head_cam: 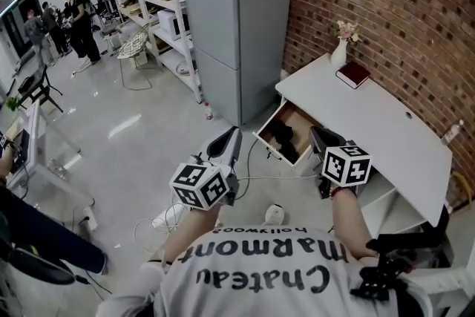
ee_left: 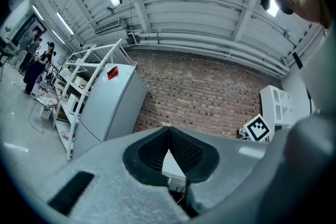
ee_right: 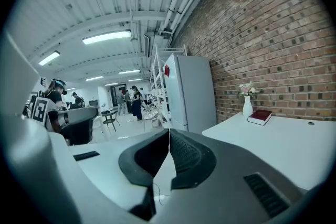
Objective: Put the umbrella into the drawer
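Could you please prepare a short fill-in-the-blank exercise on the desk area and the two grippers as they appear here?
The drawer of the white desk stands ____.
The vase of flowers stands beside a book whose cover is dark ____.
The wall behind the desk is built of ____.
The left gripper and the right gripper both have their jaws ____, with nothing between them.
Missing words: open; red; brick; shut.

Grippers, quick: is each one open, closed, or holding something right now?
Left gripper: closed, jaws together, holding nothing.
Right gripper: closed, jaws together, holding nothing.
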Action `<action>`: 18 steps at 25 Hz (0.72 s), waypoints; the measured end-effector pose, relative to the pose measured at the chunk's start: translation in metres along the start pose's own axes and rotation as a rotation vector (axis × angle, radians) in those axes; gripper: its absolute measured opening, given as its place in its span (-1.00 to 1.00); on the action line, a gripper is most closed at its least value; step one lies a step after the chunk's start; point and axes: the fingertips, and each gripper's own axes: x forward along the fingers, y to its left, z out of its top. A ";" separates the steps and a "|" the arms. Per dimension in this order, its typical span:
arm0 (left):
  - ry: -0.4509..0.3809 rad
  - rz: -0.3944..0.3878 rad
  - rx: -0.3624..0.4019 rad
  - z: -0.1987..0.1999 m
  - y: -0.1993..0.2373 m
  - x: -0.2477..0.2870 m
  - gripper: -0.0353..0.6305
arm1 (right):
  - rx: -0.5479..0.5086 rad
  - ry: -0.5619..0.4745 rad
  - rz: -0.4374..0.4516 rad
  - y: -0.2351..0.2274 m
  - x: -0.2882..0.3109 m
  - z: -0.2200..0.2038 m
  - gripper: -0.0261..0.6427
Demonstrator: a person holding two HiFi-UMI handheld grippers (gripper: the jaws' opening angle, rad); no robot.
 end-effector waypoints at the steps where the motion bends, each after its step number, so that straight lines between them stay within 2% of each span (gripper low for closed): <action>1: -0.006 0.002 0.006 0.001 -0.001 -0.001 -0.85 | -0.004 0.000 -0.002 0.000 -0.001 0.000 -0.87; 18: -0.060 0.031 0.009 0.015 0.004 0.003 -0.85 | -0.031 -0.014 -0.021 -0.010 -0.005 0.011 -0.87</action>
